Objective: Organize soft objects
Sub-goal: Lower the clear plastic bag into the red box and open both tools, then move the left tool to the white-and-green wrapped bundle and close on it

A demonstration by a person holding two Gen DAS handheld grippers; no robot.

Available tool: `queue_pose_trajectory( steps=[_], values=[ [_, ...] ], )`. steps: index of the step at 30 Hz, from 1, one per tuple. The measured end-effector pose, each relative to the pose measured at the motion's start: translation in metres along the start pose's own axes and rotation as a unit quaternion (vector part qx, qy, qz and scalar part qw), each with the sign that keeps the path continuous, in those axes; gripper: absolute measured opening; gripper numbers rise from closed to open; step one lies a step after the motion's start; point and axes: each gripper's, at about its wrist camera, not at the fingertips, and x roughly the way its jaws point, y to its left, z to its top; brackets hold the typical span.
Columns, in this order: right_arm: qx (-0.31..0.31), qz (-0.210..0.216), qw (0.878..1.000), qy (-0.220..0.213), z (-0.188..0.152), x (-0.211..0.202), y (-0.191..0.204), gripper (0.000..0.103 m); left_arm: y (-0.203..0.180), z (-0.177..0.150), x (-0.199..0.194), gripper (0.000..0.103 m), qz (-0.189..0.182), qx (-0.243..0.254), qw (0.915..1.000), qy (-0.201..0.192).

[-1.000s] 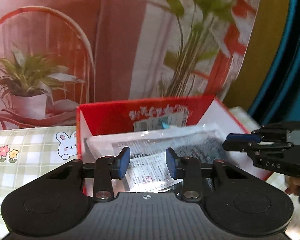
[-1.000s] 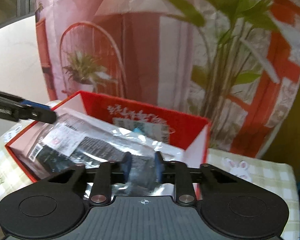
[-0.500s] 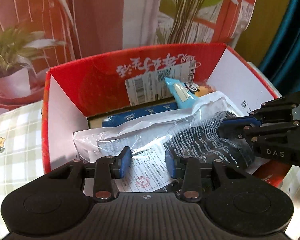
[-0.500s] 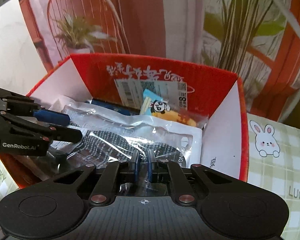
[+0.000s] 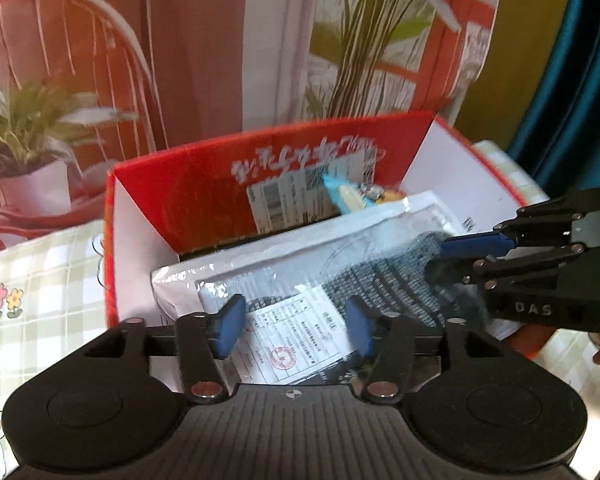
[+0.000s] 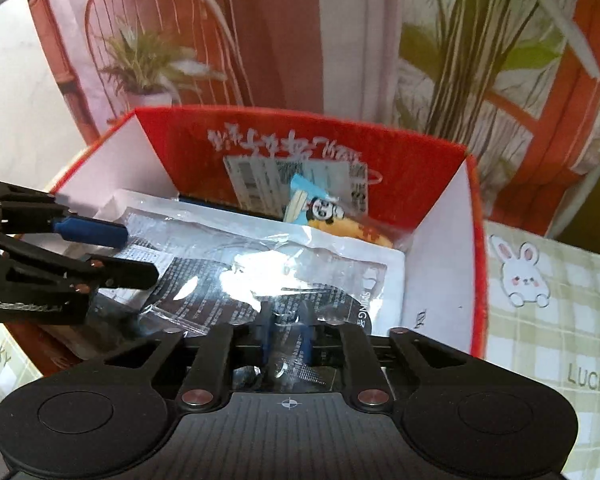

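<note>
A clear plastic bag with a dark knitted garment and a white paper label (image 5: 340, 280) lies across the top of the open red cardboard box (image 5: 204, 196). It also shows in the right wrist view (image 6: 284, 280), inside the same box (image 6: 432, 168). My left gripper (image 5: 292, 326) is open, its blue pads either side of the bag's near end with clear gaps. My right gripper (image 6: 286, 336) is shut on the bag's near edge; in the left wrist view it (image 5: 452, 260) pinches the bag's right end.
Deeper in the box lie a light-blue panda snack packet (image 6: 316, 208) with a yellow item beside it and a blue flat pack. The box stands on a green checked cloth with rabbits (image 6: 540, 312). A printed backdrop of plants and a chair rises behind.
My left gripper has opened wider, from nearly pinching the bag to standing clear of it. The right gripper stays shut on the bag, and both have pulled back a little from the box.
</note>
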Motion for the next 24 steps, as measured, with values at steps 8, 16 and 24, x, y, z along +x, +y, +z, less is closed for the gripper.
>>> queue_pose_trajectory(
  steps=[8,16,24],
  values=[
    [0.012,-0.024,0.998,-0.052,-0.010,-0.035,0.001,0.060,-0.003,-0.006,-0.038,0.098,0.020,-0.017,0.9987,-0.044],
    [0.031,-0.033,0.995,-0.088,-0.030,-0.060,0.003,0.101,0.002,-0.028,-0.065,0.103,0.035,-0.064,0.9953,-0.064],
    [0.050,-0.040,0.989,-0.130,-0.050,-0.084,0.008,0.103,-0.004,-0.053,-0.099,0.103,0.060,-0.079,0.9892,-0.108]
  ],
)
